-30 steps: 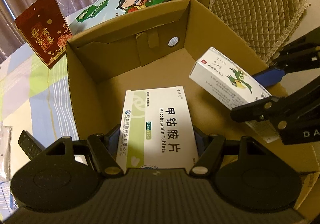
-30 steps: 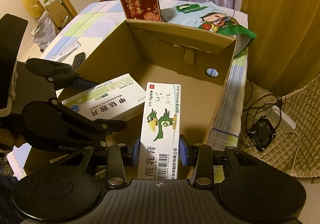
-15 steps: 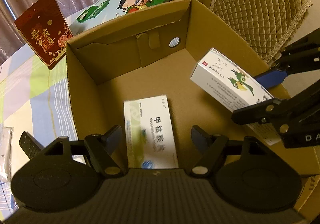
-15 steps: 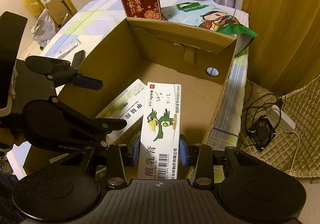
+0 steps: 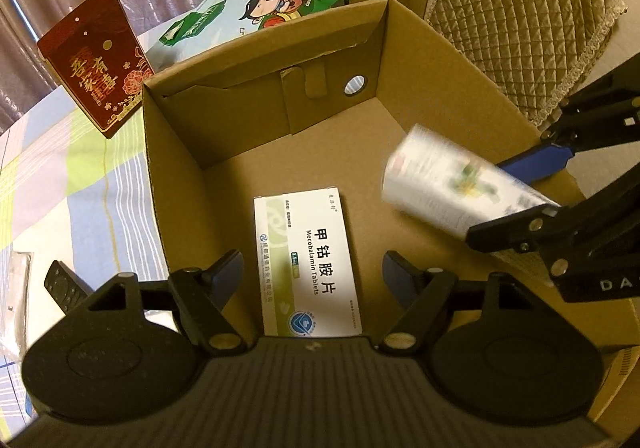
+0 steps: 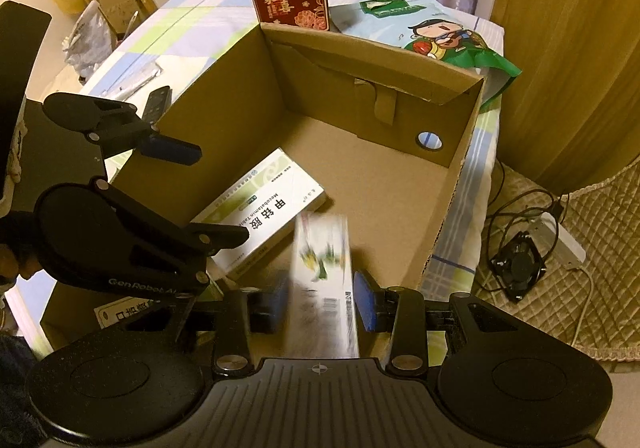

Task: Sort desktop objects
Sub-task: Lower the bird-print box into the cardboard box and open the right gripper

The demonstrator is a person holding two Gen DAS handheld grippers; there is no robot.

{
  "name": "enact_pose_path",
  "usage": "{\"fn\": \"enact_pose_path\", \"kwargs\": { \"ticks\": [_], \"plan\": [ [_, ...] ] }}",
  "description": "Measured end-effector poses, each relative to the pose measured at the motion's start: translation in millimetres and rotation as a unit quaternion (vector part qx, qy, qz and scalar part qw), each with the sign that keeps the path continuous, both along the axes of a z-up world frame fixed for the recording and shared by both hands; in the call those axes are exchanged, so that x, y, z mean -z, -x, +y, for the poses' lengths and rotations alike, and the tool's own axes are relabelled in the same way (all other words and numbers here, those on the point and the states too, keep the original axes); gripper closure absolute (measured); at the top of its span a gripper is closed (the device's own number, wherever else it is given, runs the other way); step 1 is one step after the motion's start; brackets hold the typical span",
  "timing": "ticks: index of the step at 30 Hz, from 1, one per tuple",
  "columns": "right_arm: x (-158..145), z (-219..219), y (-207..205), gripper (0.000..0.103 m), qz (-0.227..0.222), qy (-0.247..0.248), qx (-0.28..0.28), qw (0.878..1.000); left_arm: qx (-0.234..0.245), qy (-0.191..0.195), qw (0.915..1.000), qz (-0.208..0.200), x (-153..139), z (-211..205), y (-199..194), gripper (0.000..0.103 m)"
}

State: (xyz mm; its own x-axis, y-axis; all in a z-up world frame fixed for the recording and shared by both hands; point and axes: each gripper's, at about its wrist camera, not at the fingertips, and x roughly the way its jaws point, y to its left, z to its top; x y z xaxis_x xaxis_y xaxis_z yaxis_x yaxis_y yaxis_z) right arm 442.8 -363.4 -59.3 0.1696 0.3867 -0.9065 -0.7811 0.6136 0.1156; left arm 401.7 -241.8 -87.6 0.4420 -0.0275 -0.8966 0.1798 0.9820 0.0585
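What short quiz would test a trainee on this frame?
1. True or false: the Mecobalamin box lies on the floor of the cardboard box.
2. Which gripper has the parrot-printed box between its fingers?
3. Fill in: the left gripper stands ___ above the Mecobalamin box.

Key: 1 true; 2 the right gripper; 3 open.

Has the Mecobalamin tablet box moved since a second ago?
Yes. The tablet box left the left gripper and dropped onto the cardboard box floor.
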Motion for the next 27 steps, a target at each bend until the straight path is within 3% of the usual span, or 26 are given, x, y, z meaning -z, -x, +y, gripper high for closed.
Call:
{"fn": "enact_pose_path", "kwargs": {
  "ticks": [27],
  "plan": [
    [-5, -4, 17, 0.064, 0.012, -0.004, 0.003, 1.0, 0.005, -0.002, 0.9999, -0.012, -11, -2, 12, 0.026]
  ]
}}
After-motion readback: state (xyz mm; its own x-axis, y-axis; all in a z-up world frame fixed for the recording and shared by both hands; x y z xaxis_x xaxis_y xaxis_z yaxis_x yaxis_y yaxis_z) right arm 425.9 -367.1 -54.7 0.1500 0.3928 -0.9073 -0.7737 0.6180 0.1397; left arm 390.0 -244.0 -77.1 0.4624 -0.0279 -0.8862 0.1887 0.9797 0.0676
